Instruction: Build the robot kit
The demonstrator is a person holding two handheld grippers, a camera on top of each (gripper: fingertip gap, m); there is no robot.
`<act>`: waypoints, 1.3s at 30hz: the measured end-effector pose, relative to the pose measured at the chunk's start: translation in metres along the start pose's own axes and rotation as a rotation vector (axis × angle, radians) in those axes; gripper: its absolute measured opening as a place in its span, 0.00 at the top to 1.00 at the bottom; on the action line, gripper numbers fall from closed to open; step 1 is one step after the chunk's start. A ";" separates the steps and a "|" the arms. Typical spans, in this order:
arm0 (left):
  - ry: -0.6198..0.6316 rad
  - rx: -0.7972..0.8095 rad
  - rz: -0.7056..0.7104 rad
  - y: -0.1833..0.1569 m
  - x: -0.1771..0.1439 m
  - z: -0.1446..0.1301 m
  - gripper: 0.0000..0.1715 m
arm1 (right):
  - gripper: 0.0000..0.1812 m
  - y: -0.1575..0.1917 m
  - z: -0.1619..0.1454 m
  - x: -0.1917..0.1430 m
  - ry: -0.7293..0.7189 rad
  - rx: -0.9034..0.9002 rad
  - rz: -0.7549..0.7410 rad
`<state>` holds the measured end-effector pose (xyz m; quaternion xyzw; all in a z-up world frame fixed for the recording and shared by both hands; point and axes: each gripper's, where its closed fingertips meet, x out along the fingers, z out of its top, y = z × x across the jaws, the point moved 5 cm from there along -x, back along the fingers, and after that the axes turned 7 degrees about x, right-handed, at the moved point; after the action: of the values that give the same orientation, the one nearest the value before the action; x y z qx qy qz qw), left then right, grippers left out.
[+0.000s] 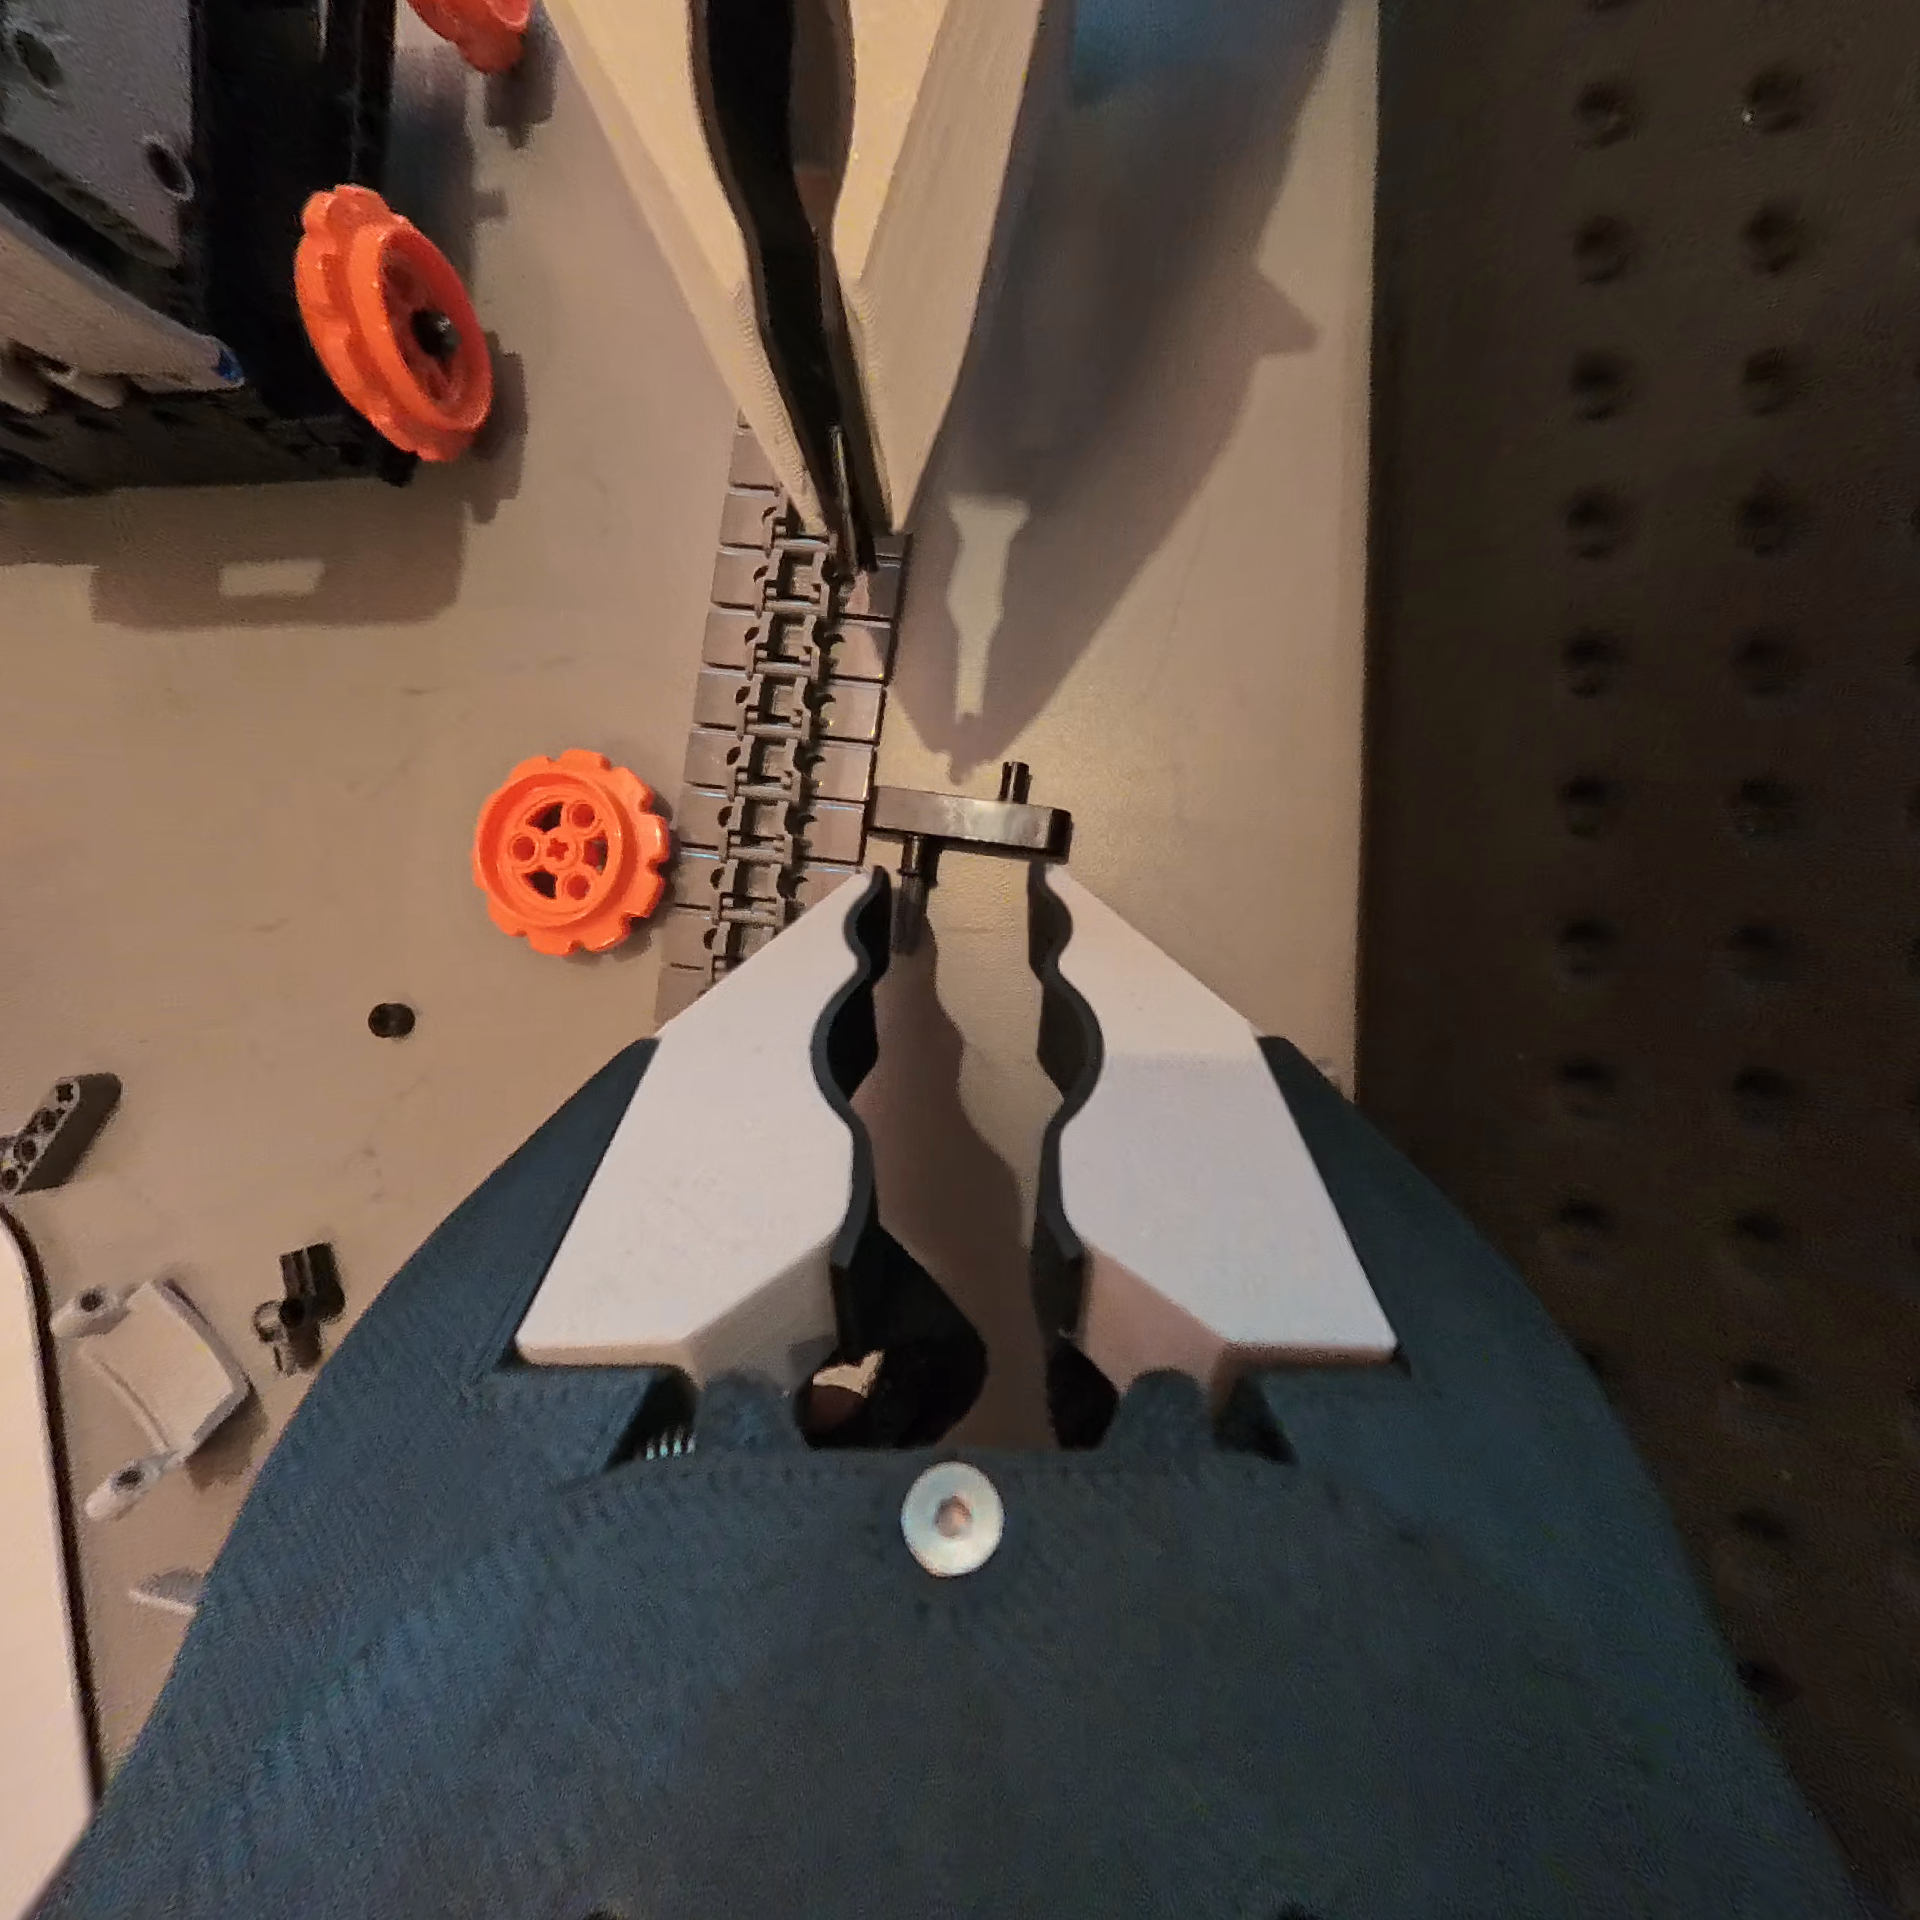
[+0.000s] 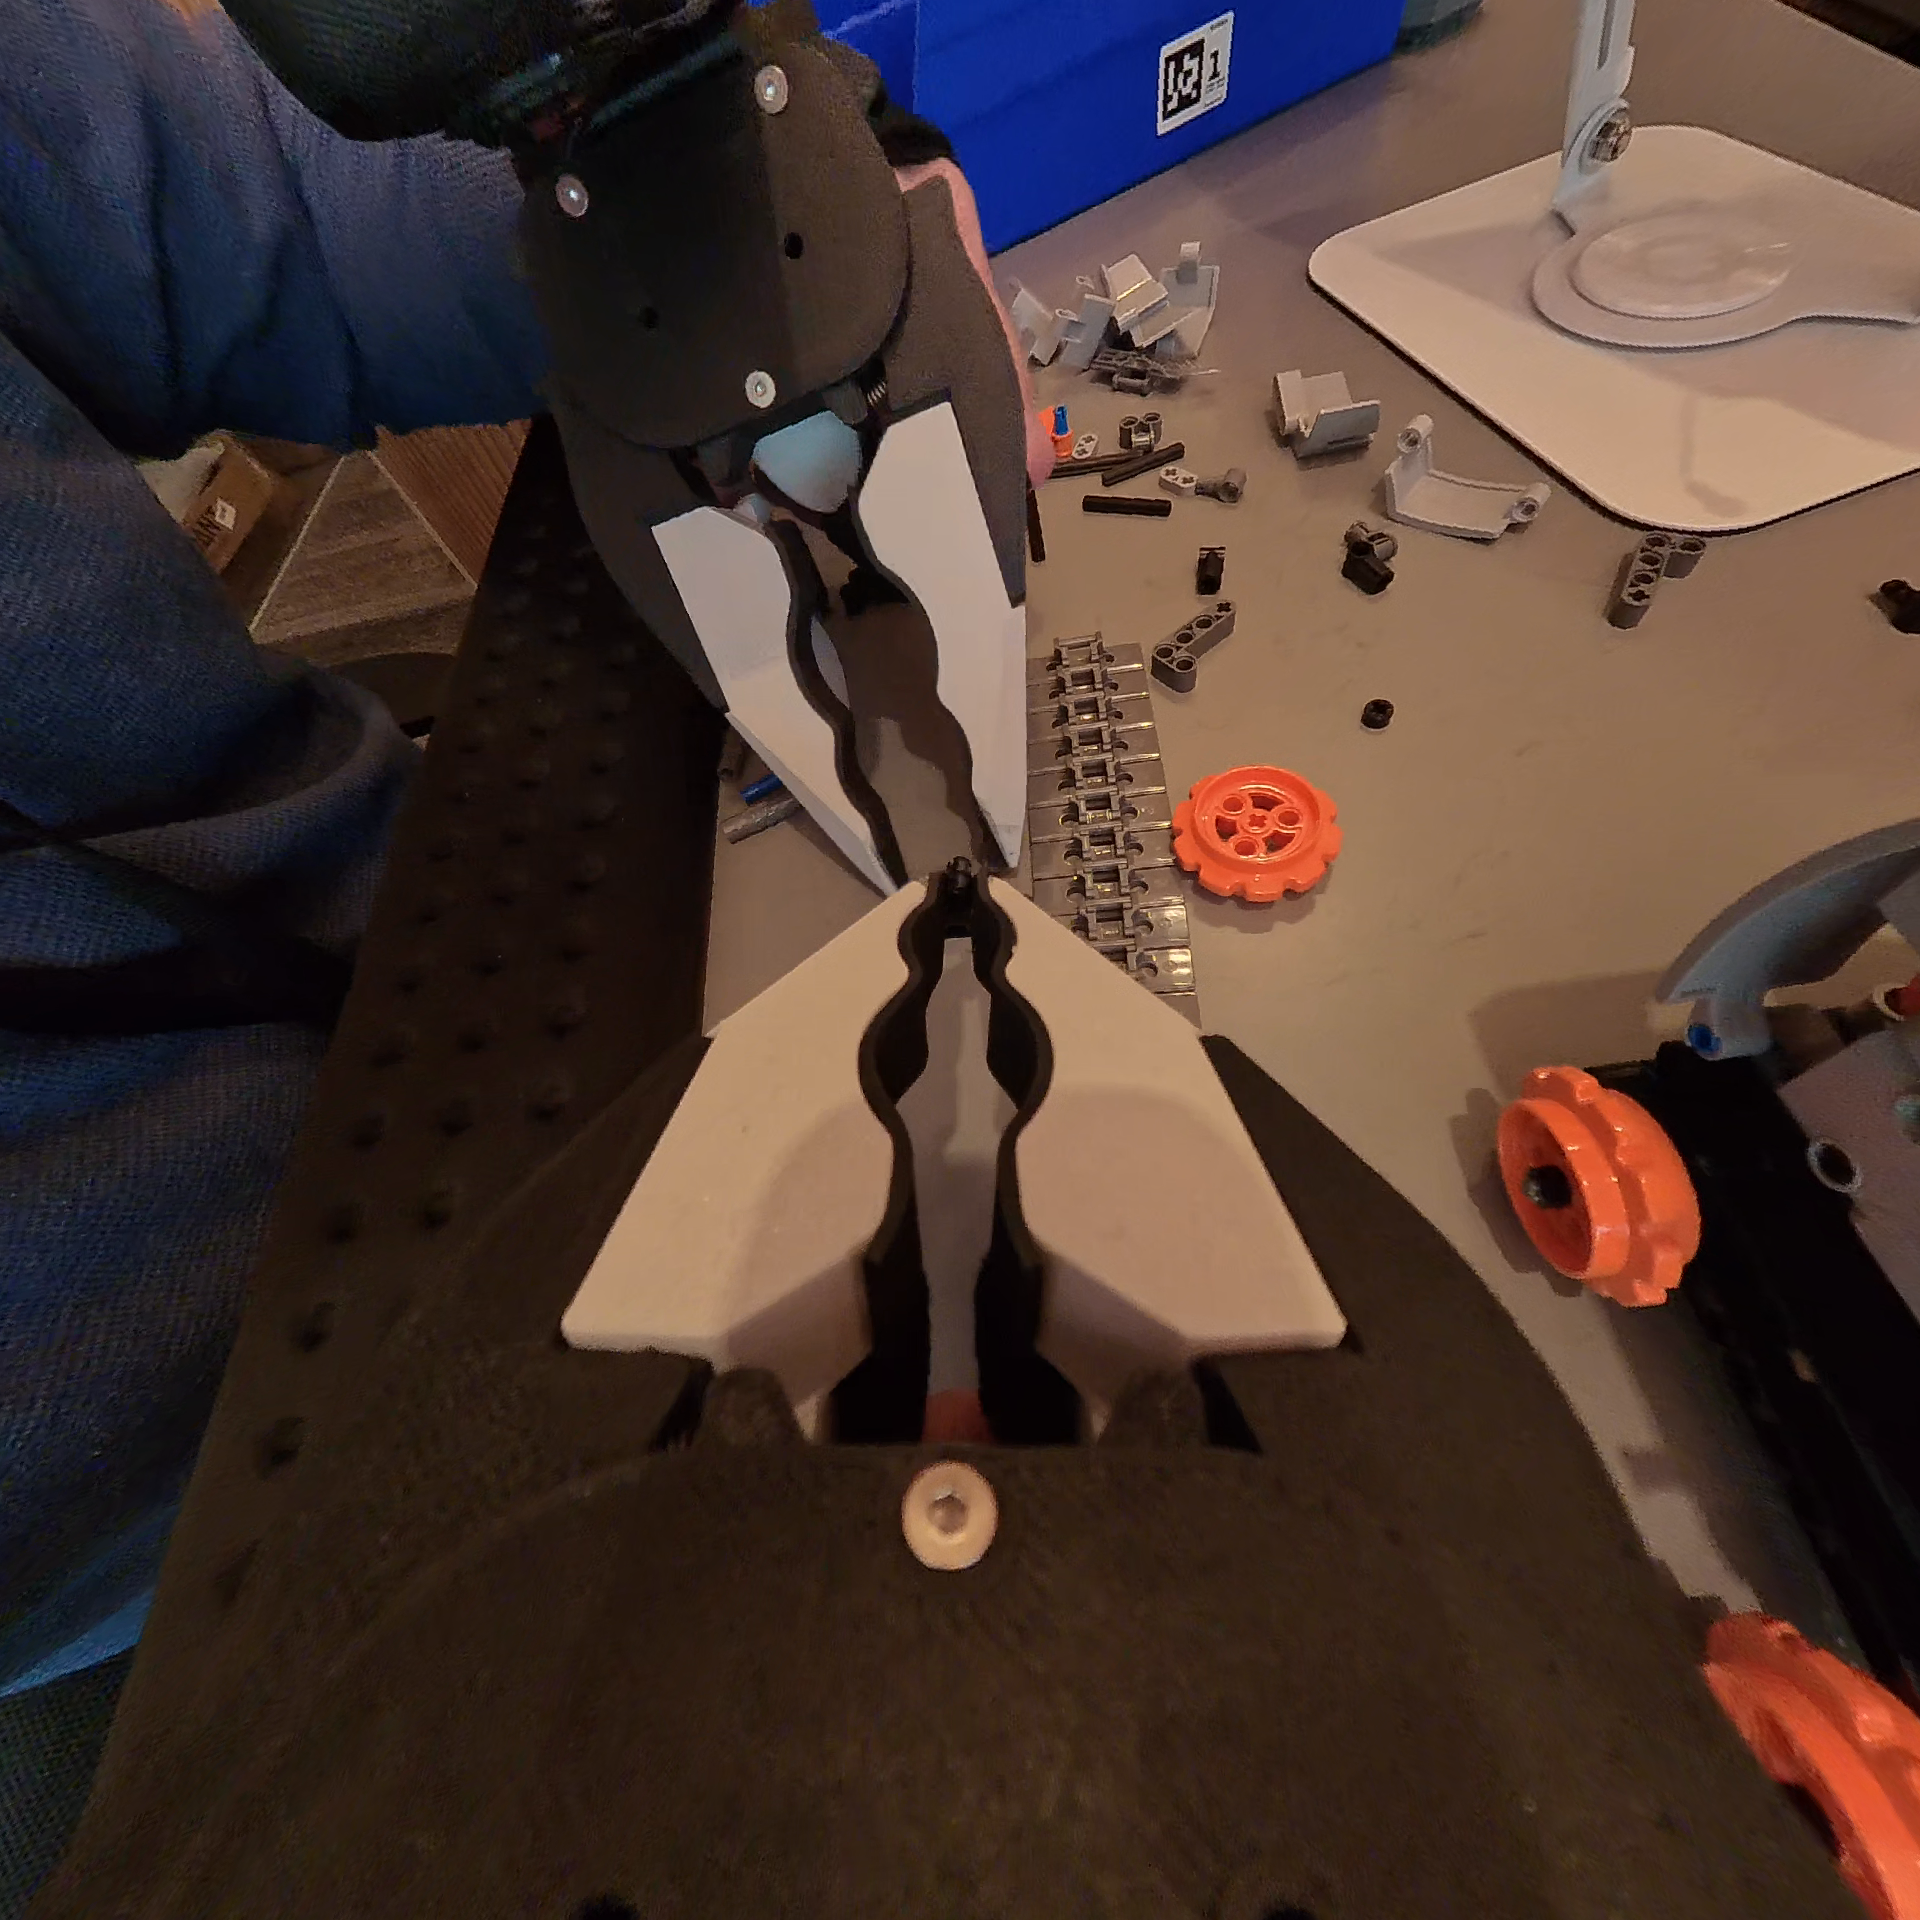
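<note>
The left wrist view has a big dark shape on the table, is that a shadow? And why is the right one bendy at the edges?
Left wrist view: yes, the far gripper's shadow on the table. Right wrist view: wide lens curves the edges; the sleeve looks blurry.

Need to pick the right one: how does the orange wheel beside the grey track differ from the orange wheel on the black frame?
The loose wheel lies flat on the table beside the track; the mounted wheel stands on edge against the black frame. The loose wheel's hub is empty; the mounted wheel has a black axle through its hub. Both are orange with notched rims.
</note>
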<state>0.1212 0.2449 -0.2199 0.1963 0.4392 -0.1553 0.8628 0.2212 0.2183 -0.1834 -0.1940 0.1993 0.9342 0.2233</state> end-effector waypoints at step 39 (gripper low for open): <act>-0.550 -0.030 0.431 0.020 -0.053 0.043 0.97 | 0.99 -0.004 0.021 -0.024 -0.227 -0.016 -0.039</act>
<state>0.1301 0.2471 -0.1490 0.2228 0.1411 -0.0101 0.9646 0.2368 0.2228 -0.1563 -0.0923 0.1616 0.9472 0.2613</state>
